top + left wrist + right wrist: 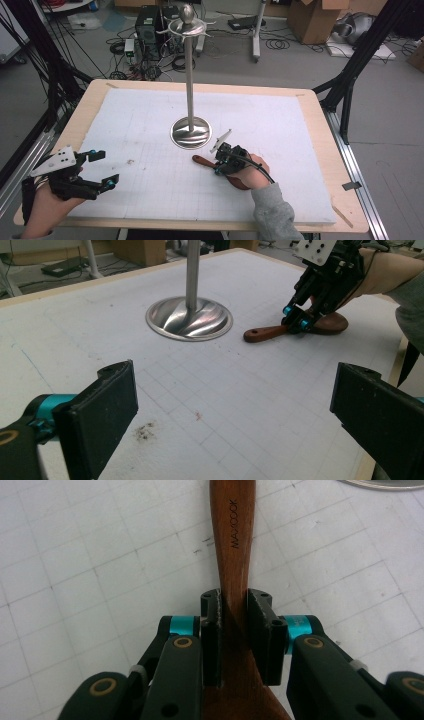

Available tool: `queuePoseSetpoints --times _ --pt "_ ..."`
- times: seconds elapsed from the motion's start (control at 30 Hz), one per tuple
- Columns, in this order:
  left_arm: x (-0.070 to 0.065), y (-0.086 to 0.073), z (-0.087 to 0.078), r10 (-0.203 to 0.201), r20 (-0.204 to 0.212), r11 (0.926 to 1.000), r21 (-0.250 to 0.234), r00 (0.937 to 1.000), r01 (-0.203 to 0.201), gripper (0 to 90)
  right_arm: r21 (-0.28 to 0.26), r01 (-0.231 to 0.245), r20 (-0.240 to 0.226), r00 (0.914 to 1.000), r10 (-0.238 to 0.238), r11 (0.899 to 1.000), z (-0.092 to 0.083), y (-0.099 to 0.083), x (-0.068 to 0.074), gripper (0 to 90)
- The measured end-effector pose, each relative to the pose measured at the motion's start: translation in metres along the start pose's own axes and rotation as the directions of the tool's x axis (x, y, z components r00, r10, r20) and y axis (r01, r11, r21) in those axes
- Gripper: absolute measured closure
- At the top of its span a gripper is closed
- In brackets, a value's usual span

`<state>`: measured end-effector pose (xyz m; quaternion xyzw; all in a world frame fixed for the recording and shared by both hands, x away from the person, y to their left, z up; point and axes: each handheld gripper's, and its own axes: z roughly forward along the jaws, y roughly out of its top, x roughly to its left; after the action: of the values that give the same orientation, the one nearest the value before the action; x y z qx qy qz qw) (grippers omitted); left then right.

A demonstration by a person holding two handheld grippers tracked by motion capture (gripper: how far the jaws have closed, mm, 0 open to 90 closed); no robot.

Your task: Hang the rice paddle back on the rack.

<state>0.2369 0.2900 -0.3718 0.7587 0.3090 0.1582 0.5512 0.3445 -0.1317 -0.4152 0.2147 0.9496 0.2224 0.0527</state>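
A brown wooden spoon [200,161] lies flat on the white gridded mat [150,115], right of centre, with its handle end pointing left toward the stand's base. My right gripper [218,167] comes down on the handle from the right. In the right gripper view its two pads press on either side of the handle [232,540], which carries printed lettering; the gripper [235,605] is shut on it. The left gripper view shows the same grip [295,320] on the spoon [262,333]. My left gripper [106,168] hovers at the mat's front left, wide open [235,405] with nothing between its jaws.
A tall steel stand with a round base [191,132] and hooks at its top [187,25] rises from the middle of the mat, just left of and beyond the spoon. A small dark smudge [145,431] marks the mat. Bare wooden table edge [325,150] frames the mat.
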Motion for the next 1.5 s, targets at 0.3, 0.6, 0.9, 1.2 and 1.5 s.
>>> queuePoseSetpoints --times 0.3,0.6,0.9,1.2,1.5 --pt "0.001 0.0 -0.002 0.002 -0.004 1.0 -0.002 1.0 -0.002 5.5 -0.066 -0.054 -0.017 0.9984 0.053 0.996 -0.009 -0.003 -0.006 77.2" --pt "0.001 0.001 -0.001 0.004 -0.001 1.0 -0.001 1.0 -0.004 5.5 -0.18 -0.06 -0.026 0.9981 0.056 0.982 -0.025 -0.007 -0.009 77.4" --pt "0.001 0.002 0.0 0.004 0.005 1.0 -0.003 1.0 -0.004 5.5 -0.315 -0.09 -0.043 0.9959 0.08 0.945 -0.045 -0.014 -0.012 77.5" --pt "-0.003 0.006 0.002 0.014 0.02 0.9999 -0.006 0.9997 -0.014 5.5 -0.394 -0.116 -0.04 0.9933 0.109 0.912 -0.058 -0.021 -0.015 77.7" --pt "-0.002 0.007 0.001 0.011 0.022 0.9999 -0.008 0.9997 -0.011 5.5 -0.456 -0.116 -0.021 0.9926 0.119 0.882 -0.073 -0.026 -0.015 77.8"
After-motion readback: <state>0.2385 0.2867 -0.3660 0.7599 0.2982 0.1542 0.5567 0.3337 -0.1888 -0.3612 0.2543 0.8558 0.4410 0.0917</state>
